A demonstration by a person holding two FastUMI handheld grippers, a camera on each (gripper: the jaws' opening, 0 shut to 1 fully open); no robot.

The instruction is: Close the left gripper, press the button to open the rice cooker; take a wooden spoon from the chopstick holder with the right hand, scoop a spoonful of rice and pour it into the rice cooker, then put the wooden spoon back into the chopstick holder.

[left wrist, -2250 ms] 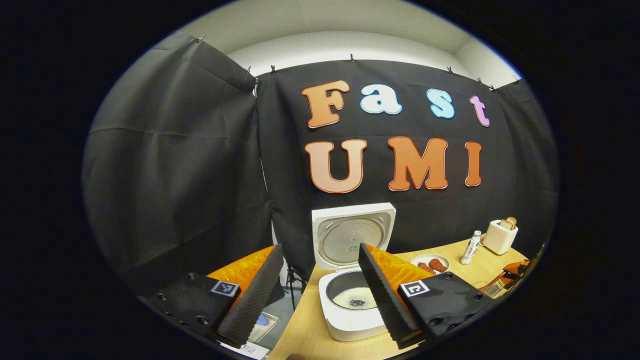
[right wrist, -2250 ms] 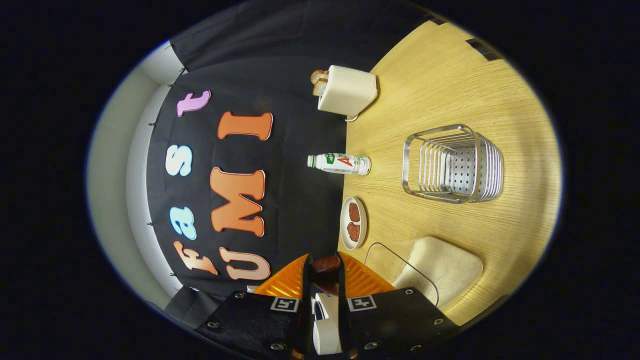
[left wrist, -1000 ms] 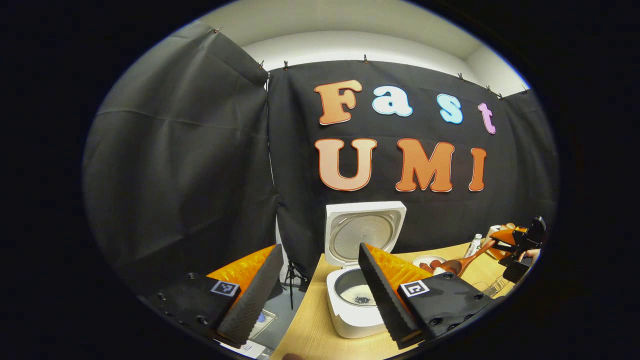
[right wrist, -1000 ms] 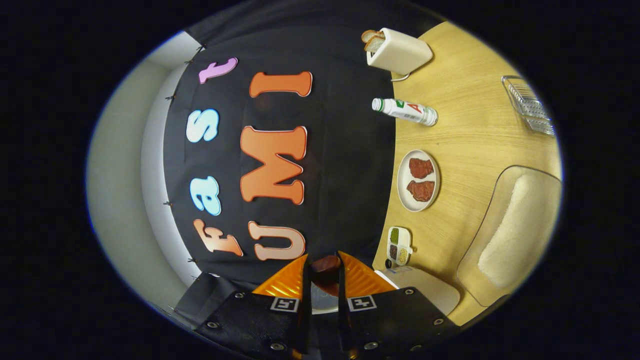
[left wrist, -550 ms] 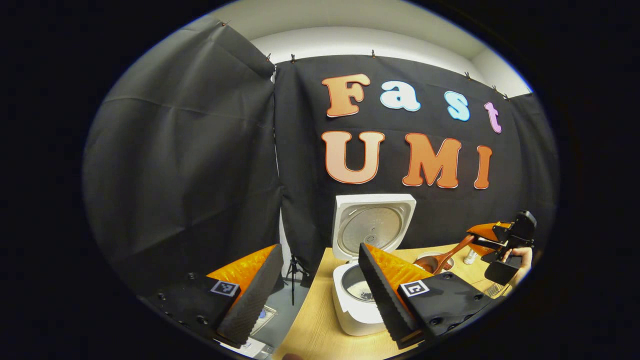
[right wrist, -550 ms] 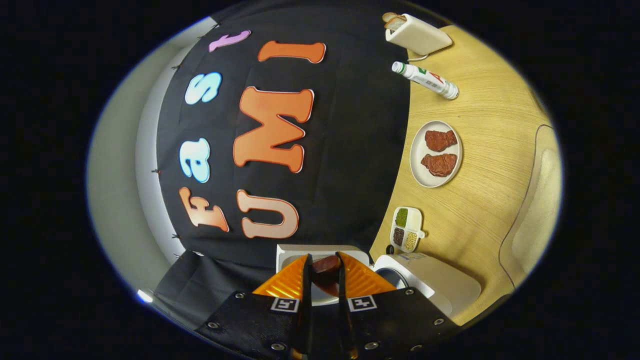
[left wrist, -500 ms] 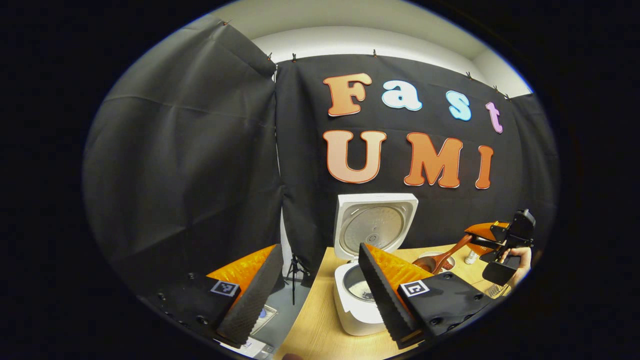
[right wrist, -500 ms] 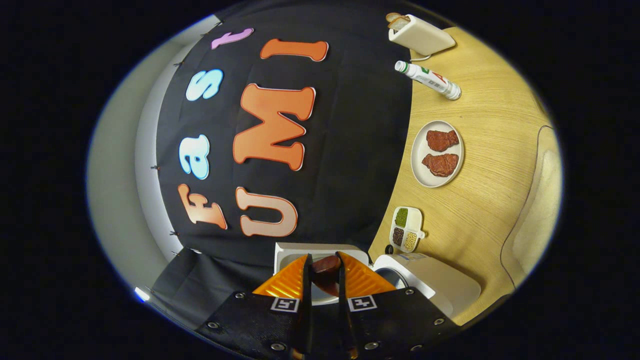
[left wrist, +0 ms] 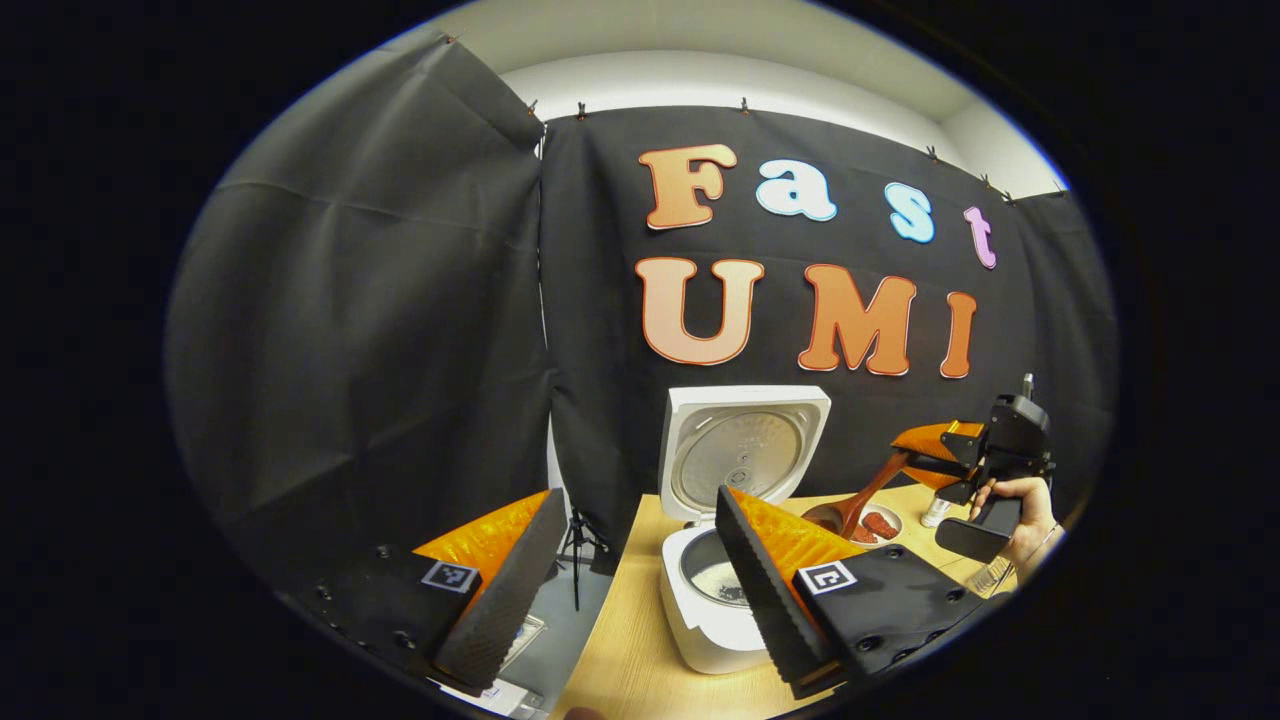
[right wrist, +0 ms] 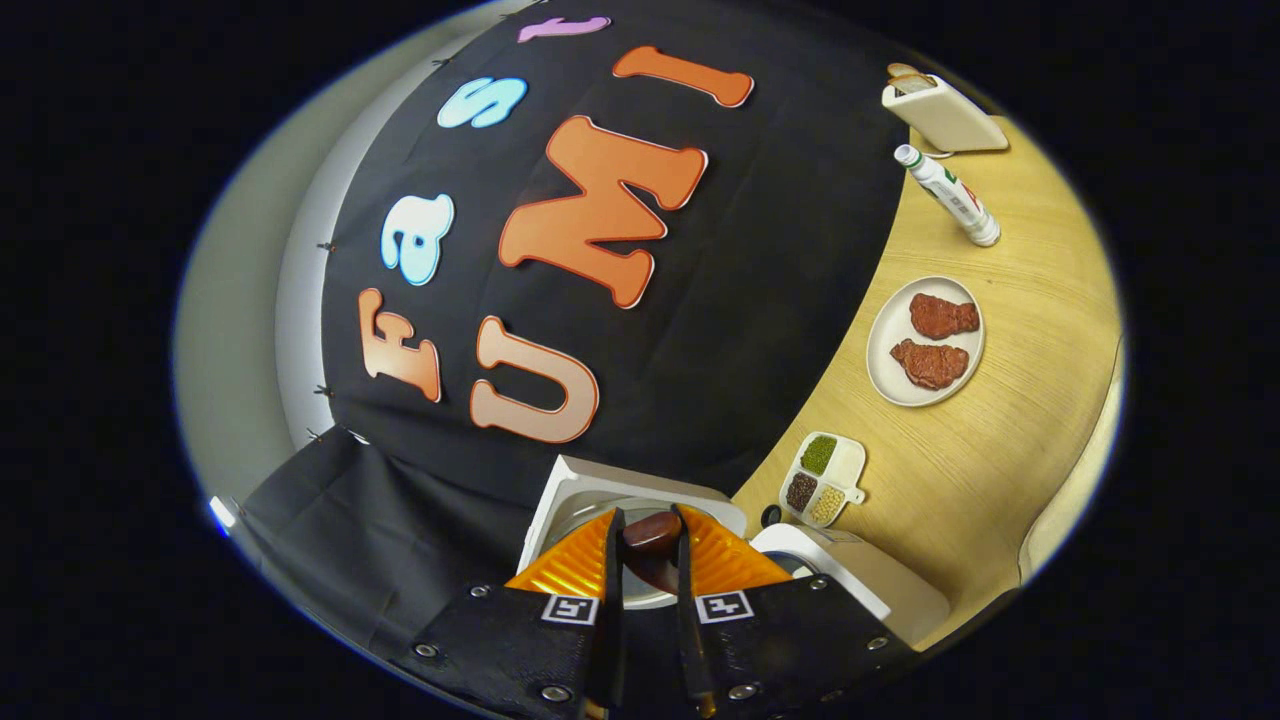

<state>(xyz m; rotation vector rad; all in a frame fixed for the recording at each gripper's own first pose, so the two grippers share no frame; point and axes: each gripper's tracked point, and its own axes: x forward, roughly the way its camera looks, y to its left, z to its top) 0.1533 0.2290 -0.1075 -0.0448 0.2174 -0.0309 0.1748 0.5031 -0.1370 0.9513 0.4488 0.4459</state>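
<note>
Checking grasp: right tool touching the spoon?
Touching. Right gripper view shows the right tool with both fingers clamped on the spoon handle.

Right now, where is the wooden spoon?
In the left gripper view the wooden spoon sits right of centre, clamped in the right hand-held gripper, its bowl just right of the open rice cooker and above the table.
</note>
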